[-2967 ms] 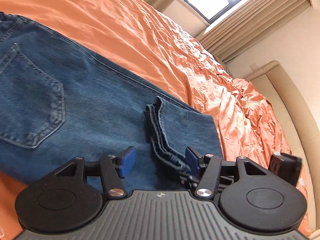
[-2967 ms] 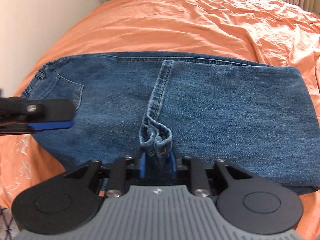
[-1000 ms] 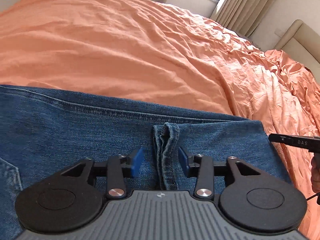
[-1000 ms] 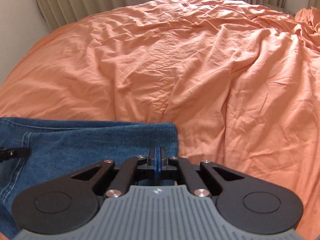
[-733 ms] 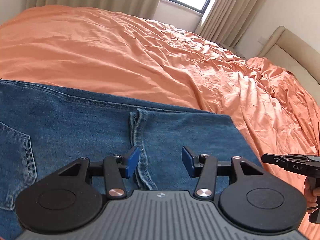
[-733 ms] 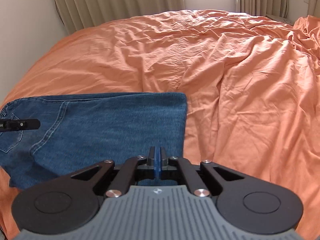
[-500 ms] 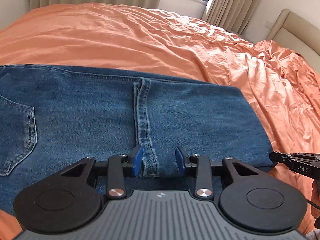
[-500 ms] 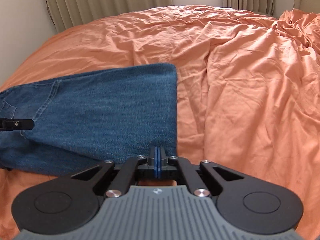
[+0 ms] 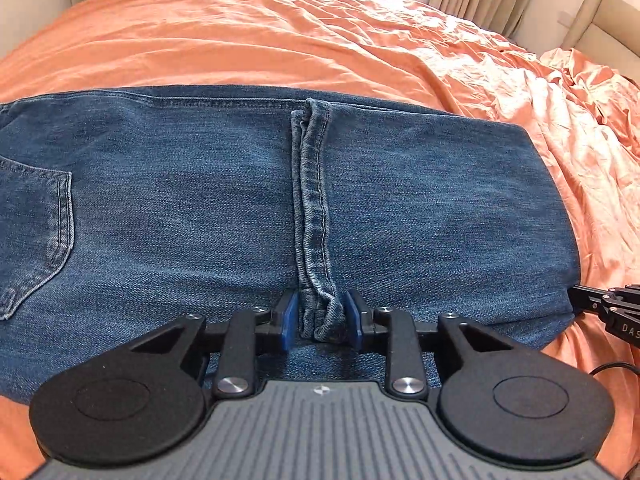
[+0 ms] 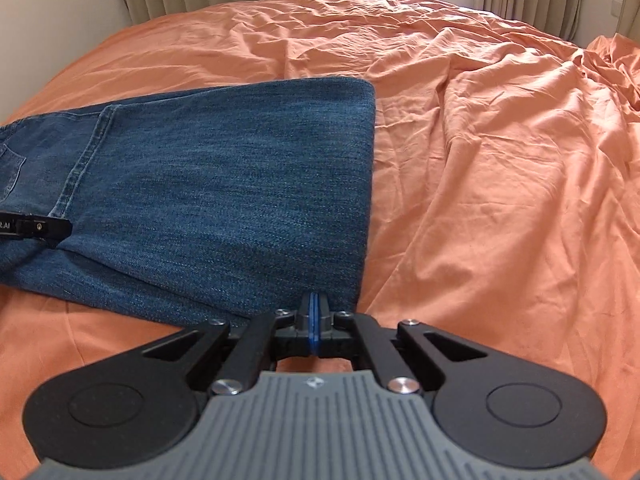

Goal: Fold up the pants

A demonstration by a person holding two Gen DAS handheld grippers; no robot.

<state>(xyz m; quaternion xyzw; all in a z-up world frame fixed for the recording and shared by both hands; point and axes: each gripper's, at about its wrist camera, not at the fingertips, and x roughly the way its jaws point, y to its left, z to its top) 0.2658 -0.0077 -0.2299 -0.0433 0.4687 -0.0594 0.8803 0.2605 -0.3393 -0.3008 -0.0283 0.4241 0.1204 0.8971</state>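
Denim hem [image 9: 318, 312] sits pinched, apparently, in the left claw [image 9: 319, 322]; right claw [image 10: 315, 312] clenched empty beside the jeans [image 10: 224, 196].

Open bedspread [image 10: 500, 180] right of jeans [image 10: 240, 184]

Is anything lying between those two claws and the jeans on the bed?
Nothing visible. The left gripper straddles the jeans' hem stack, and the shut right gripper sits at the folded corner, on the orange sheet.
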